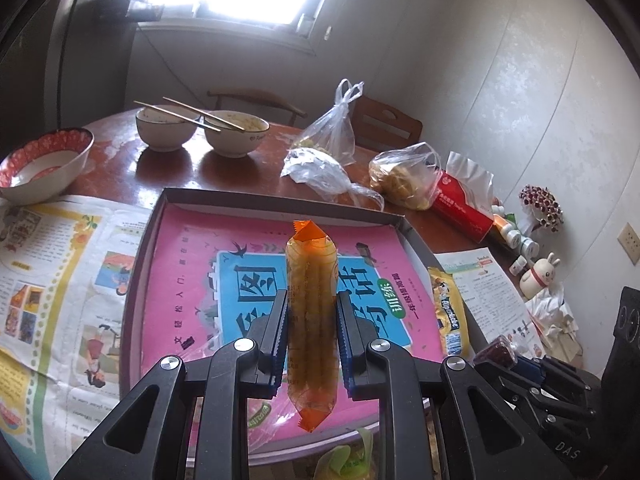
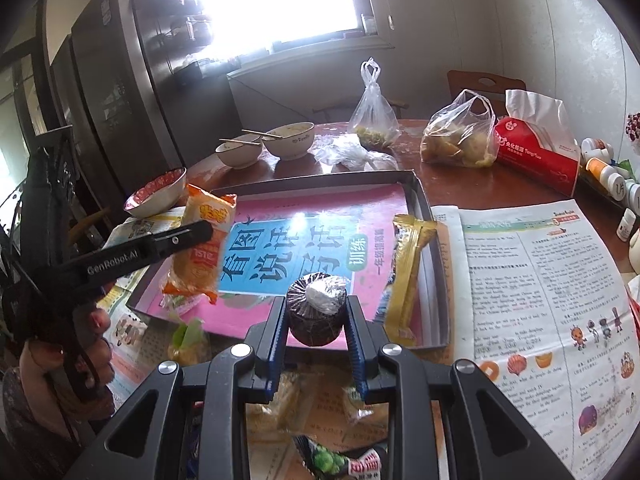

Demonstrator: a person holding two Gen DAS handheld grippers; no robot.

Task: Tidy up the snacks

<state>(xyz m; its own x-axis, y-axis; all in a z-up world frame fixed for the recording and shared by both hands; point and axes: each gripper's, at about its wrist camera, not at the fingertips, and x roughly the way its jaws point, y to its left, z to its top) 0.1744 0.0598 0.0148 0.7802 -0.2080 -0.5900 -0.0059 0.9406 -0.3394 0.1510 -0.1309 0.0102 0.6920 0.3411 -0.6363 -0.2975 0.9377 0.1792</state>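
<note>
- Left hand-held gripper [image 1: 312, 320]: clenched on an orange snack pack [image 1: 311, 280], held above the tray [image 1: 280, 199]; pack's lower end cut off behind the jaws.
- Right hand-held gripper [image 2: 316, 320]: grasping a dark foil-topped snack [image 2: 317, 308] over the tray's near edge.
- Yellow bar [image 2: 406, 268]: inside the tray, along its right wall.
- Table [image 2: 460, 184], far: bowls [image 2: 289, 141], plastic bags [image 2: 460, 136], contents indistinct.
</note>
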